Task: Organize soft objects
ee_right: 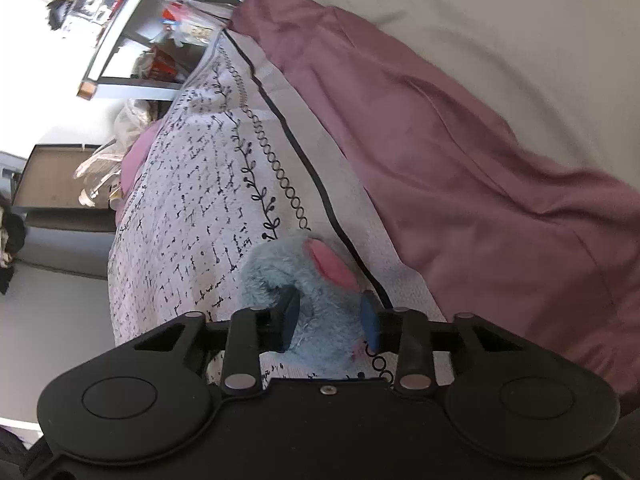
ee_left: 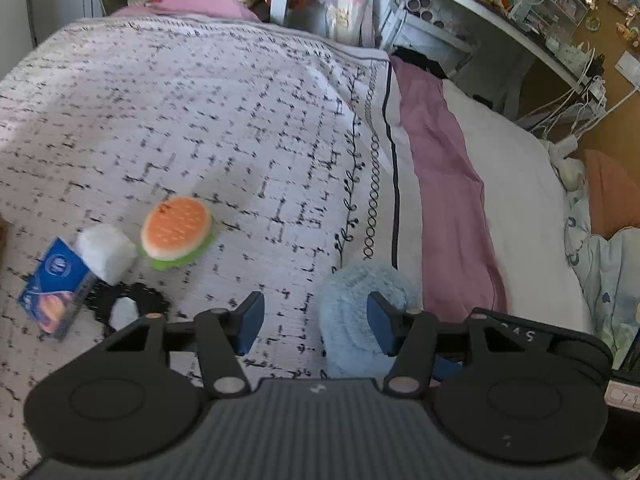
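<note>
A fluffy light-blue plush toy [ee_left: 352, 316] with a pink ear lies on the patterned white blanket [ee_left: 200, 120]. In the right wrist view the plush [ee_right: 320, 300] sits between my right gripper's [ee_right: 330, 320] blue pads, which press on its sides. My left gripper [ee_left: 316, 324] is open and empty over the blanket, its right pad against the plush. A plush hamburger [ee_left: 176, 232], a white soft block [ee_left: 106, 254] and a black-and-white soft item [ee_left: 128, 308] lie at the left.
A blue packet [ee_left: 52, 288] lies beside the white block. A mauve sheet [ee_left: 444, 200] and a cream pillow [ee_left: 520, 200] lie to the right. Shelves and a cluttered desk [ee_left: 500, 0] stand beyond the bed.
</note>
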Available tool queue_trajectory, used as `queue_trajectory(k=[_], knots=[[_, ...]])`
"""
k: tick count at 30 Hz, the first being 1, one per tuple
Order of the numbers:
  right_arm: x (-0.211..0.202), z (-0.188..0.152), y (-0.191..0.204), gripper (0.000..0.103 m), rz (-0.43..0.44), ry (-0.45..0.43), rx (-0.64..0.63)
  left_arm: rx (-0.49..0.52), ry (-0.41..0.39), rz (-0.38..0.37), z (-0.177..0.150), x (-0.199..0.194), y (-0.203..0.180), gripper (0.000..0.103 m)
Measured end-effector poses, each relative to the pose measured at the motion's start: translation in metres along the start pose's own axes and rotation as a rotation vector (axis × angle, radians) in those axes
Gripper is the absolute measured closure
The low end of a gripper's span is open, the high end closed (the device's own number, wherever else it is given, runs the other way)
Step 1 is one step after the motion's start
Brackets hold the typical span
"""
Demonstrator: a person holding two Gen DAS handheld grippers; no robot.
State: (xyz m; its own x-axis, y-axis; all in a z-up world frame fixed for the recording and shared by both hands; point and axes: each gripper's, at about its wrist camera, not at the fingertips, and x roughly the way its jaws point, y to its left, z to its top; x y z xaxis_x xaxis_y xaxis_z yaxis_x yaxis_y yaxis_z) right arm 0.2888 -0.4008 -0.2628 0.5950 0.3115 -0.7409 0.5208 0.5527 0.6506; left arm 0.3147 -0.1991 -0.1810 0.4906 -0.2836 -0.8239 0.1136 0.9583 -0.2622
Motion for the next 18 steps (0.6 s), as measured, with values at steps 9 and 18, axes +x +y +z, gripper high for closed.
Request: queue_trajectory(k=[9, 18], knots=[[0.009, 0.004, -0.006, 0.082, 0.047, 0.014, 0.032, -0.003, 0.056, -0.032, -0.001, 0.026, -0.008, 0.056], [0.011, 0.004, -0.003, 0.085, 0.059, 0.009, -0.002, -0.032, 0.066, -0.058, -0.002, 0.04, -0.004, 0.085]])
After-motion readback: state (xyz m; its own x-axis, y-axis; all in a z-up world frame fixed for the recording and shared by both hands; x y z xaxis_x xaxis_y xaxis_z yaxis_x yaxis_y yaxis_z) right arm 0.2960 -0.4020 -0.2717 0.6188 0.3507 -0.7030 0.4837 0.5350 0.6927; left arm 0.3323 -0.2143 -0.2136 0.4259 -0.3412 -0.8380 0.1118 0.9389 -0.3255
